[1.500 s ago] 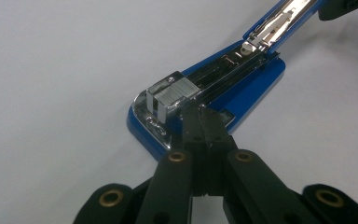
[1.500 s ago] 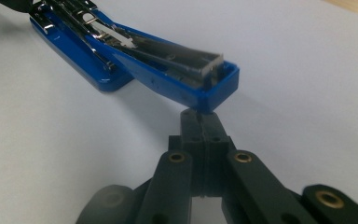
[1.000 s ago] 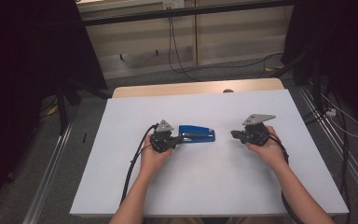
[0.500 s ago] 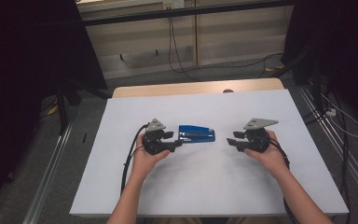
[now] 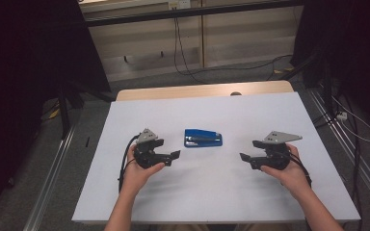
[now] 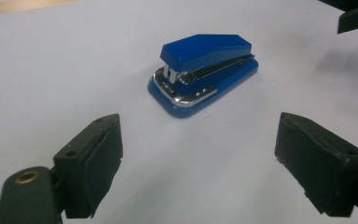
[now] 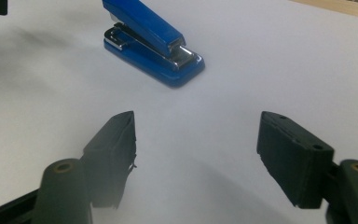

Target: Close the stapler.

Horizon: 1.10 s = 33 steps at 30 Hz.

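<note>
Blue glossy wedge-shaped stapler [image 5: 203,138] with chrome nose, on matte white table [image 5: 221,202], black padded left gripper [image 5: 172,155] and right gripper [image 5: 247,155] just opening, empty.

a white-topped table [image 5: 221,202] on grey floor [image 5: 250,77], pale wall panels [image 5: 250,33] behind, perhaps wooden.

No readable text, label, brand, number or sign anywhere you look: none on the blue stapler [image 6: 204,70], none on the white table [image 5: 270,202], none on your gripper pads.
</note>
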Each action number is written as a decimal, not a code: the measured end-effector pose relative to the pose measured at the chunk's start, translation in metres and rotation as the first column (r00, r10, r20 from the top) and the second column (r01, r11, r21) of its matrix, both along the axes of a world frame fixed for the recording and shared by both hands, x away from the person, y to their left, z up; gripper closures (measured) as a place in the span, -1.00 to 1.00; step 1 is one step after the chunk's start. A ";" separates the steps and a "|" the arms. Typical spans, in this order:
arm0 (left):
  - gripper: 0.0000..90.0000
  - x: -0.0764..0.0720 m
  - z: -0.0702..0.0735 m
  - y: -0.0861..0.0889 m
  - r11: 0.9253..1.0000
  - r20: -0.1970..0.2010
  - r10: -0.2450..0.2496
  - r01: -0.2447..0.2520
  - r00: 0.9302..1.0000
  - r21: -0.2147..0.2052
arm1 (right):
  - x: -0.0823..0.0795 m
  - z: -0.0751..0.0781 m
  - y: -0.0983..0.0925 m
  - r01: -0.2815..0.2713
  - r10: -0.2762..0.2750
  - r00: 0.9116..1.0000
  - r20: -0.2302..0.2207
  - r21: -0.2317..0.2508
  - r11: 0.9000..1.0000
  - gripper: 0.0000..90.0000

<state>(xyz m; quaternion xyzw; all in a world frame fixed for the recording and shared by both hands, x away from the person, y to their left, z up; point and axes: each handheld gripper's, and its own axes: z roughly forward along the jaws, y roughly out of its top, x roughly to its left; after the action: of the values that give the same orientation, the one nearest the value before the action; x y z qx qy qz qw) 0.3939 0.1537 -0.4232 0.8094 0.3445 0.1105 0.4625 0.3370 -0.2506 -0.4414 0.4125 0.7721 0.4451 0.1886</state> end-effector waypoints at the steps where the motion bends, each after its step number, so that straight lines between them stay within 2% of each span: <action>1: -0.72 -0.002 0.001 0.003 1.000 0.001 0.002 -0.002 1.000 0.001 | -0.004 0.000 -0.001 0.003 -0.003 1.000 -0.003 -0.002 1.000 -0.44; 6: -0.75 -0.009 0.001 0.014 1.000 0.001 0.007 -0.007 1.000 -0.012 | -0.021 -0.002 -0.008 0.013 -0.013 1.000 0.009 0.015 1.000 -0.49; 9: -0.76 -0.013 -0.001 0.021 1.000 -0.003 0.008 -0.008 1.000 -0.010 | -0.026 -0.003 -0.010 0.009 -0.009 1.000 0.011 0.000 1.000 -0.51; 21: -0.80 -0.027 -0.003 0.046 1.000 0.003 0.026 -0.026 1.000 -0.005 | -0.041 -0.003 -0.020 0.018 -0.018 1.000 0.023 -0.001 1.000 -0.56; 26: -0.80 -0.033 -0.002 0.055 1.000 0.021 0.024 -0.024 0.999 -0.003 | -0.048 -0.002 -0.023 0.023 -0.023 0.999 0.029 -0.001 1.000 -0.58; 33: -0.81 -0.039 -0.003 0.067 0.999 0.024 0.045 -0.045 0.999 -0.006 | -0.056 -0.004 -0.030 0.036 -0.036 0.999 0.027 0.006 0.999 -0.60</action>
<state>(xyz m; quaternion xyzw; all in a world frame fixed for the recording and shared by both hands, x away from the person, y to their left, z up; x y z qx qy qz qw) 0.3553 0.2208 -0.4261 0.7988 0.3574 0.1298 0.4661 0.2813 -0.2809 -0.4450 0.4206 0.7608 0.4493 0.2061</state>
